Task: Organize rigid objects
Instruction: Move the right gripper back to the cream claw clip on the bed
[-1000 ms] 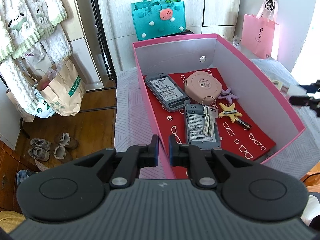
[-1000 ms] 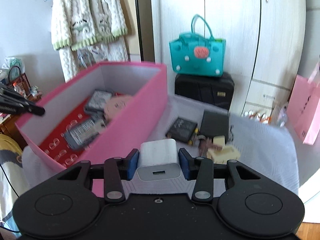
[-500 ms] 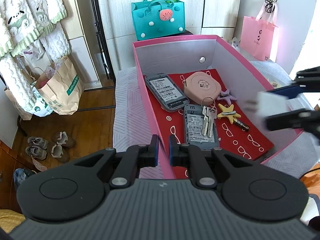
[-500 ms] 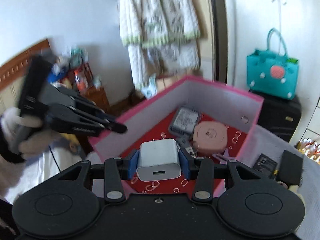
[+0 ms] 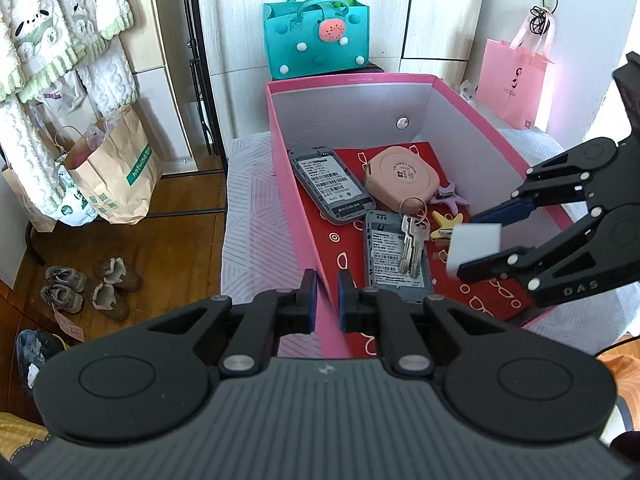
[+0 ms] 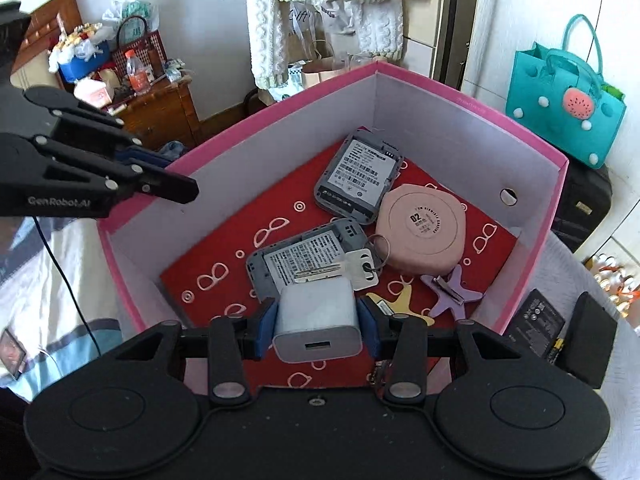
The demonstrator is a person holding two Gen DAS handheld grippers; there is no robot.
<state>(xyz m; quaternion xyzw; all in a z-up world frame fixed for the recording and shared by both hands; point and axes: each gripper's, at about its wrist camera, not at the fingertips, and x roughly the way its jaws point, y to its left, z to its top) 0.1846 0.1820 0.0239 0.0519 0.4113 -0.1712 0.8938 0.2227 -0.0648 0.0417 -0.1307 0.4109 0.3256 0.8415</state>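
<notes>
A pink box with a red patterned lining stands on the bed. In it lie two grey devices, a round pink case, keys, and a yellow and a purple star clip. My right gripper hangs over the box's near end. A white charger sits between its pads, which still touch it as the jaws are opening. My left gripper is shut on the box's side wall.
Black batteries and a black block lie on the bed outside the box. A teal bag and a pink paper bag stand behind. On the wooden floor are a brown paper bag and shoes.
My right gripper has swung in from beside the box to above its inside, carrying the white charger. The left gripper has stayed on the box wall.
</notes>
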